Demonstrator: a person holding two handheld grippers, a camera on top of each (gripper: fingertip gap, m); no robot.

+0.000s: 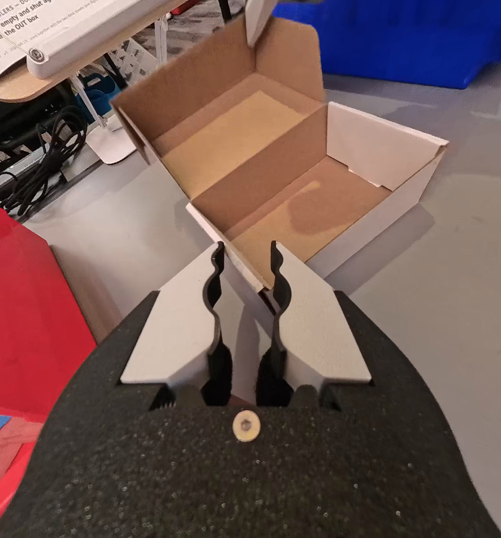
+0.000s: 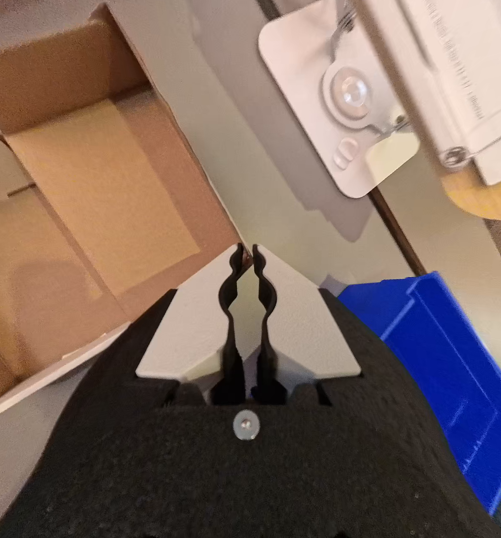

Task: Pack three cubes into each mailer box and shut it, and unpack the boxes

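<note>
Empty white cardboard mailer box (image 1: pixel 386 163), lid up: right gripper (image 2: pixel 247 247) pinches lid corner; left gripper (image 1: pixel 247 246), part-open, empty, straddles near box corner.

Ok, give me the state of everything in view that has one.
Mailer box: open, empty, lid up.
Lid: raised, its edge pinched by the right gripper.
Left gripper: open, holding nothing, at the box's near corner.
Right gripper: shut on the lid's edge.
</note>
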